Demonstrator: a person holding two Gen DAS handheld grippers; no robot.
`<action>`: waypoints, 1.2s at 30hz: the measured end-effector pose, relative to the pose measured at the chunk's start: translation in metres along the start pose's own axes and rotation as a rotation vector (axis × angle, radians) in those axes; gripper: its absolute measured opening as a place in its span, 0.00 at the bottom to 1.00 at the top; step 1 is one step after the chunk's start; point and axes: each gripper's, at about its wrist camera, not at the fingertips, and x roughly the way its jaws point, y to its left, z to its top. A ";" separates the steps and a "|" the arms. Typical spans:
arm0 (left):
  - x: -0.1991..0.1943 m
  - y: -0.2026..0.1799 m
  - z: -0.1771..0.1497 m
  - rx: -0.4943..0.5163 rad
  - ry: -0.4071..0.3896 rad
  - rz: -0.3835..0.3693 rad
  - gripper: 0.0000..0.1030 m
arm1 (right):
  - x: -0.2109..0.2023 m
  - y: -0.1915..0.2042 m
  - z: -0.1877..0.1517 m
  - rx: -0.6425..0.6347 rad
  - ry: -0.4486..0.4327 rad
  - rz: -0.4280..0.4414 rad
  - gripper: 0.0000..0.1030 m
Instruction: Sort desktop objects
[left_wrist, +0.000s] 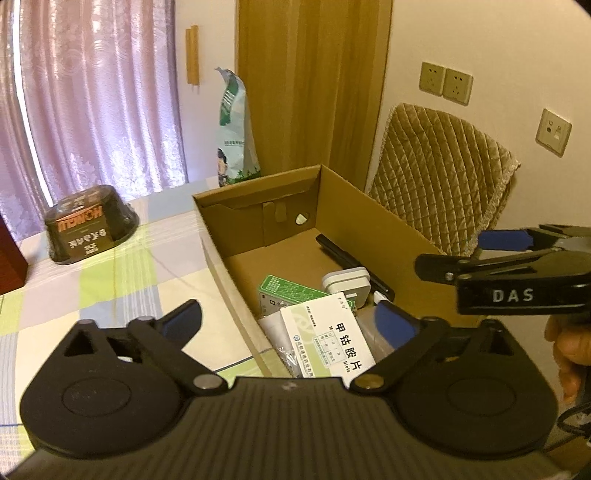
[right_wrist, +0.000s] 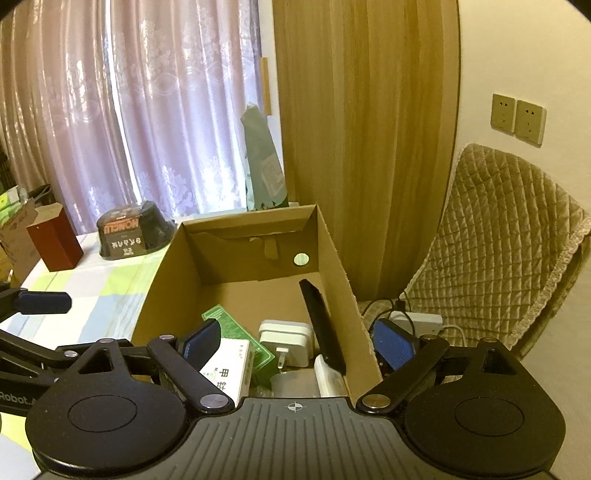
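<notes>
Both grippers, left (left_wrist: 291, 325) and right (right_wrist: 295, 345), hover with jaws spread wide and nothing held above the near end of the open brown cardboard box (right_wrist: 155, 291), which stands on the green, blue and white checked tablecloth (left_wrist: 110, 280). Inside the box, near end: white medicine carton with black Chinese lettering (left_wrist: 328, 338), green flat packet (left_wrist: 286, 291) just left of the white plug adapter (right_wrist: 286, 341), and a slim black remote-like bar (right_wrist: 321, 325) leaning against the right wall. Far left on the cloth sits an upturned black instant-noodle bowl (left_wrist: 92, 225)
</notes>
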 end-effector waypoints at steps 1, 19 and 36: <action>-0.003 0.001 -0.001 -0.006 0.000 0.001 0.99 | -0.004 0.000 0.000 0.000 0.003 0.000 0.90; -0.066 -0.018 -0.035 -0.078 0.027 0.031 0.99 | -0.072 0.009 -0.014 -0.019 0.044 0.011 0.98; -0.115 -0.031 -0.054 -0.133 0.019 0.038 0.99 | -0.125 0.014 -0.032 -0.019 0.062 0.028 1.00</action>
